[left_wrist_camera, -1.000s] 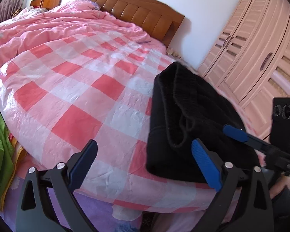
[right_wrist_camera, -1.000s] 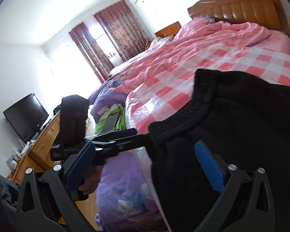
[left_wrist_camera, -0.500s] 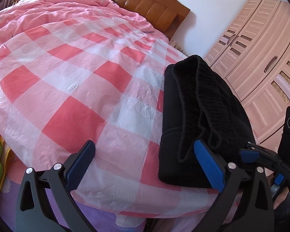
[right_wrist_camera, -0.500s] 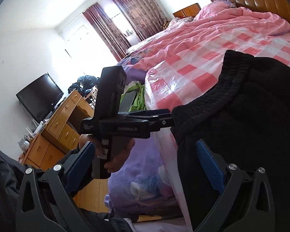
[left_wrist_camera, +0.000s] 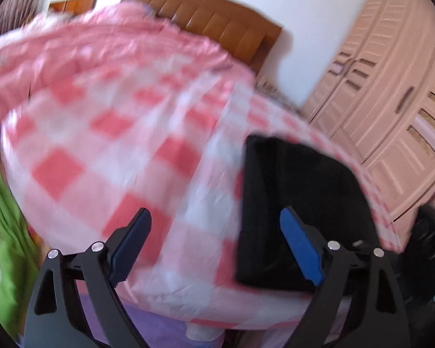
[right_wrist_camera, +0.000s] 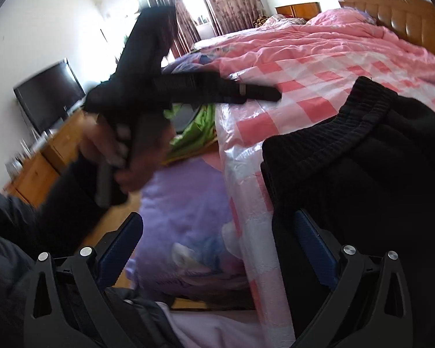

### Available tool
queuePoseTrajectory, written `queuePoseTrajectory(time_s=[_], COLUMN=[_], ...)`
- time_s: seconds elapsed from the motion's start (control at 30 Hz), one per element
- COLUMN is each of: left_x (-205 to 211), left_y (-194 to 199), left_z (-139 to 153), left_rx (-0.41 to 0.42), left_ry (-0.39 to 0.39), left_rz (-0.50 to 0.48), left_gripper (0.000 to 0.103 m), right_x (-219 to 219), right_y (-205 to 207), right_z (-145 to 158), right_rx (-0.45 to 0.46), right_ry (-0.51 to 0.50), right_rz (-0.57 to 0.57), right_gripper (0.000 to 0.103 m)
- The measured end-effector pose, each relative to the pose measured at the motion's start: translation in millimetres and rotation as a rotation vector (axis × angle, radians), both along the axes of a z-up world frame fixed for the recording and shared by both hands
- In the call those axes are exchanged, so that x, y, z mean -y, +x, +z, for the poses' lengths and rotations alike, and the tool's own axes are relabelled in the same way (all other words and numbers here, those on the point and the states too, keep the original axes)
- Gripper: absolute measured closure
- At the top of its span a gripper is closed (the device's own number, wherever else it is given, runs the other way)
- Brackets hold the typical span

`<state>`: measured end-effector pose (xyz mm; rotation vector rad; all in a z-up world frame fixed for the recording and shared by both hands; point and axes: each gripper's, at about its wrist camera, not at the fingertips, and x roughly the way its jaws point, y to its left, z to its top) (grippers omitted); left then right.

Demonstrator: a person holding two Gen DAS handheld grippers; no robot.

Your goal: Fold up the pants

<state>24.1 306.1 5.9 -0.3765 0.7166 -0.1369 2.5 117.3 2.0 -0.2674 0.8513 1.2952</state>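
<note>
Nearest the left wrist camera, the left gripper [left_wrist_camera: 214, 243] is seen with its jaws spread wide and nothing between them; its view is smeared by motion blur. Just beyond its right finger, the folded black pants [left_wrist_camera: 298, 203] are laid flat near the foot edge of the bed [left_wrist_camera: 107, 150], on a pink and white checked sheet. Beside the bed on the left, green cloth [left_wrist_camera: 3, 220] is glimpsed. Farther back, a crumpled pink quilt [left_wrist_camera: 87, 49] is heaped before the brown headboard [left_wrist_camera: 217, 26], and a pale wardrobe [left_wrist_camera: 391, 87] is set against the wall on the right.

From the right wrist camera, the right gripper [right_wrist_camera: 217, 249] is likewise seen with its jaws held apart and empty. Its right finger is partly hidden behind the edge of the pants [right_wrist_camera: 362, 174], whose ribbed waistband is turned toward the camera; whether cloth is touched cannot be told. A purple cover [right_wrist_camera: 182, 203] is draped down the side of the bed [right_wrist_camera: 304, 87]. Past it, the left gripper [right_wrist_camera: 261, 95] is held in a blurred hand [right_wrist_camera: 124, 156], above the bed's corner. A dark television [right_wrist_camera: 49, 95] on a wooden cabinet [right_wrist_camera: 43, 159] and maroon curtains [right_wrist_camera: 217, 0] are seen farthest off.
</note>
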Motion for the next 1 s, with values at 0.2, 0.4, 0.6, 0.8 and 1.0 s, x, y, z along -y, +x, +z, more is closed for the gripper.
queuePoseTrajectory(time_s=[0.2,0.4,0.6,0.8,1.0], left_x=[80,116,135,141,130], left_y=[39,89,103,123,118], left_z=[32,29,48,8,-5], left_rx=[-0.014,-0.063,0.021,-0.065,-0.046], left_ry=[0.17,0.132,0.084,0.15,0.12], left_rz=[-0.258,-0.337,-0.336,-0.281,-0.274], left_gripper=[0.012,0.012,0.005,0.003,0.003], right_x=[-12,7,111,206,187], right_y=[-30,-67,-11,106,155], right_z=[-12,9,55,46,34], right_rx=[0.249,0.47,0.317,-0.088,-0.203], right_ry=[-0.134,-0.195,0.023,0.275,0.271], right_rz=[0.019,-0.012,-0.263,-0.593,-0.549], right_gripper=[0.004,0.004,0.004,0.004,0.004])
